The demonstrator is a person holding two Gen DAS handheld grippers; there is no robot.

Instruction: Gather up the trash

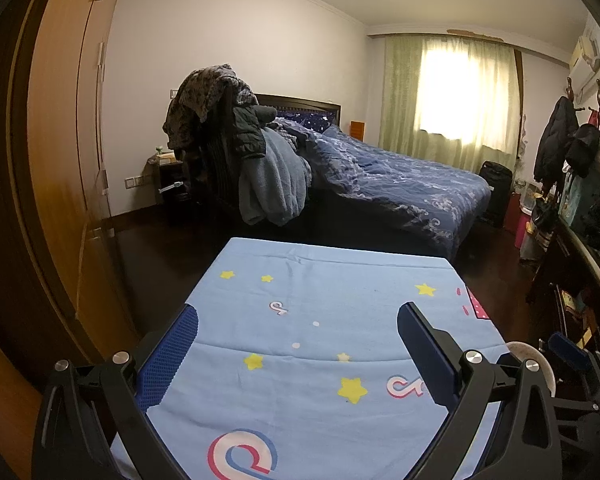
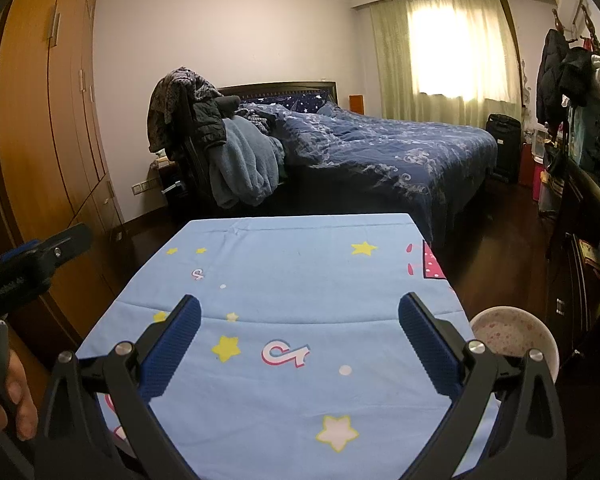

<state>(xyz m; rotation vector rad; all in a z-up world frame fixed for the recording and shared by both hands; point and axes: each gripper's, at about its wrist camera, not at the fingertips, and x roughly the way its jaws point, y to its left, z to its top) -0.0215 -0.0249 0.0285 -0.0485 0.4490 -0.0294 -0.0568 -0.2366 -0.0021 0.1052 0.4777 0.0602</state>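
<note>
A table under a light blue cloth with stars [image 1: 324, 304] [image 2: 300, 272] lies in front of both grippers. No trash shows on it. A white bin with a speckled inside [image 2: 512, 336] stands low at the table's right side; its rim shows in the left wrist view [image 1: 528, 356]. My left gripper [image 1: 298, 332] is open and empty above the near half of the cloth. My right gripper [image 2: 300, 320] is open and empty above the cloth, left of the bin. The left gripper also shows at the left edge of the right wrist view [image 2: 36, 264].
A bed with a dark blue quilt [image 1: 400, 176] stands beyond the table. A chair piled with clothes [image 1: 236, 148] is at the bed's left. A wooden wardrobe [image 1: 68, 160] runs along the left. Cluttered dark furniture and hanging coats [image 2: 580, 120] fill the right.
</note>
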